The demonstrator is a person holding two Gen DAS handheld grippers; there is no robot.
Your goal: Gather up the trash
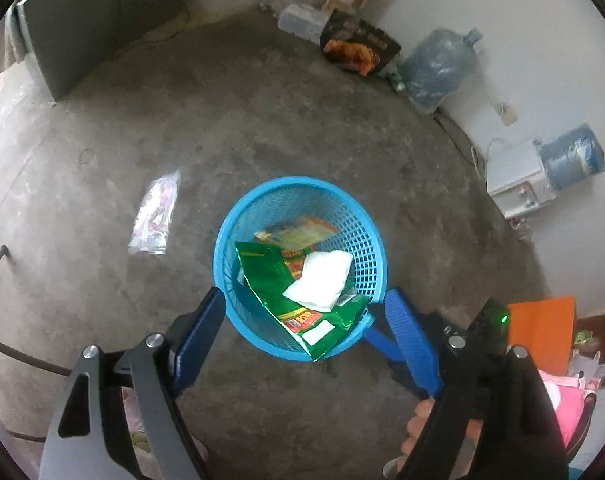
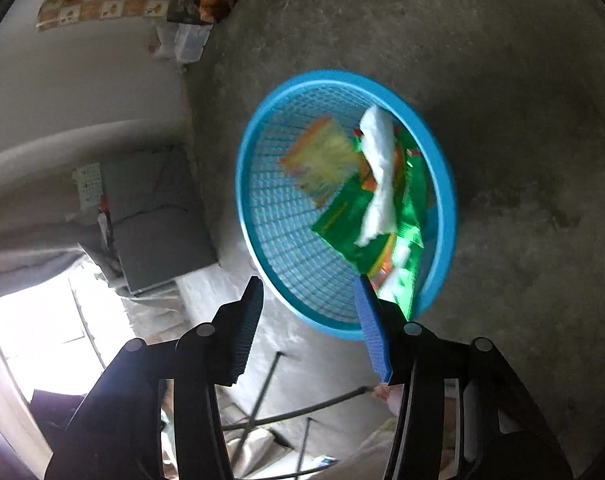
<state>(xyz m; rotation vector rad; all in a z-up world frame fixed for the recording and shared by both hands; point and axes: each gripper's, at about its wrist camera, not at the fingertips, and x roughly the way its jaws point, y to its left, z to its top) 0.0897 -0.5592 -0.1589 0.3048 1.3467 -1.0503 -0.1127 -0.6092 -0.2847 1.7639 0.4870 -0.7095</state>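
Now the left tool (image 1: 298, 328) hangs over a round blue plastic basket (image 1: 262, 196) on the grey concrete floor (image 1: 222, 112), with its blue fingers (image 1: 200, 336) spread wide and nothing between them. Inside the basket lie a shiny green snack bag (image 1: 270, 276), a white crumpled paper (image 1: 322, 276) and a yellow wrapper (image 1: 298, 232). The right tool (image 2: 308, 320) is open and empty too. A clear plastic bag (image 1: 155, 214) lies on the floor left of the basket.
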